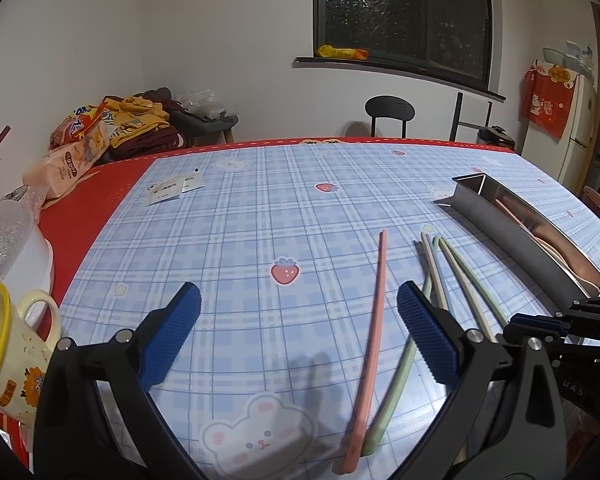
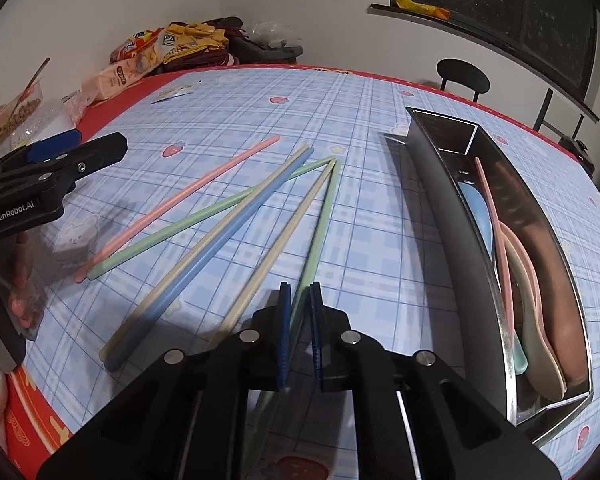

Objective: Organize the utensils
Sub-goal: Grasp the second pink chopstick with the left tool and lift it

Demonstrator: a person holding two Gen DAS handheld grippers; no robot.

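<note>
Several pastel chopsticks lie fanned on the checked tablecloth. My right gripper [image 2: 300, 300] is shut on the near part of a green chopstick [image 2: 319, 228], whose tip points away. Beside it lie a cream chopstick [image 2: 284, 236], a blue chopstick [image 2: 220, 236], another green chopstick [image 2: 204, 216] and a pink chopstick [image 2: 180, 200]. A long steel tray [image 2: 451, 220] on the right holds pastel spoons [image 2: 539, 320] and a pink chopstick. My left gripper [image 1: 298, 296] hovers open over the cloth, left of the pink chopstick [image 1: 373, 320], with nothing between its pads. The right gripper [image 1: 539, 322] shows at the left wrist view's right edge.
A yellow-rimmed mug [image 1: 8, 352] and a white bowl [image 1: 40, 264] stand at the near left. Snack packs [image 1: 72, 152] and clothes pile at the far left corner. Paper cards [image 1: 174, 190] lie on the cloth. A black chair [image 1: 389, 108] stands behind the table.
</note>
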